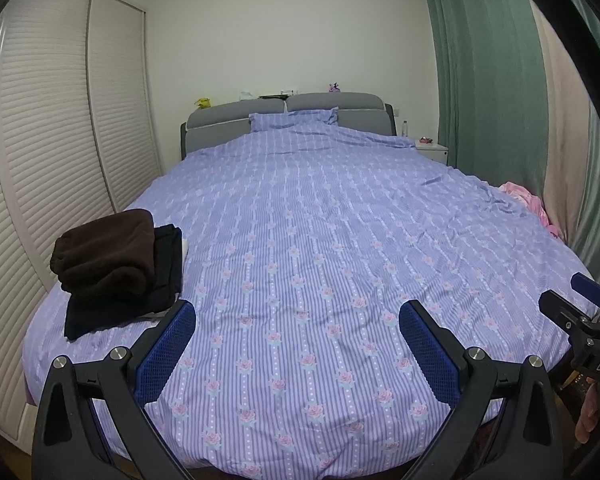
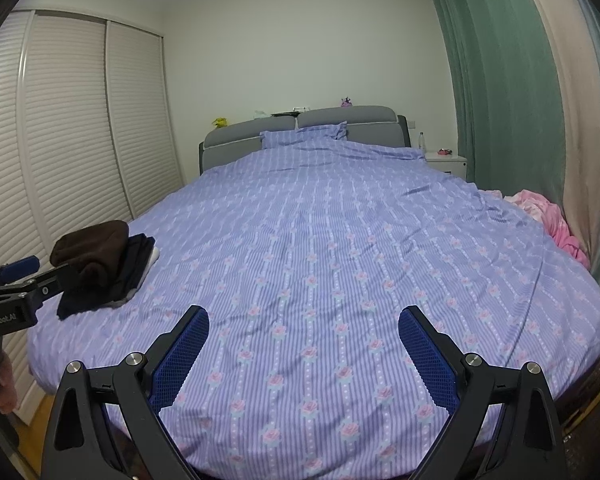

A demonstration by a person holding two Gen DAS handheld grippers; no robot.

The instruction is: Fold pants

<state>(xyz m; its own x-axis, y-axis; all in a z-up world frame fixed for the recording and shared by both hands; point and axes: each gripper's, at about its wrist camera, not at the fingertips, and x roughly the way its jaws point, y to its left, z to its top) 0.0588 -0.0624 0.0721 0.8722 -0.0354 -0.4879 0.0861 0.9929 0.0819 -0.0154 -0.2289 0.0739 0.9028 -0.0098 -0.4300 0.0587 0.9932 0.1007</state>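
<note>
Both wrist views foot-end, facing headboard [image 1: 284, 110]

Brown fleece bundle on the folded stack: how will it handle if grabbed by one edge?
The brown fleece bundle looks thick and soft, so it probably unrolls and droops. It sits loosely atop the folded black garment, so pushing likely slides or topples it.

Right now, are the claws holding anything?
No. The left claw and the right claw are both open and empty above the bedspread.
</note>
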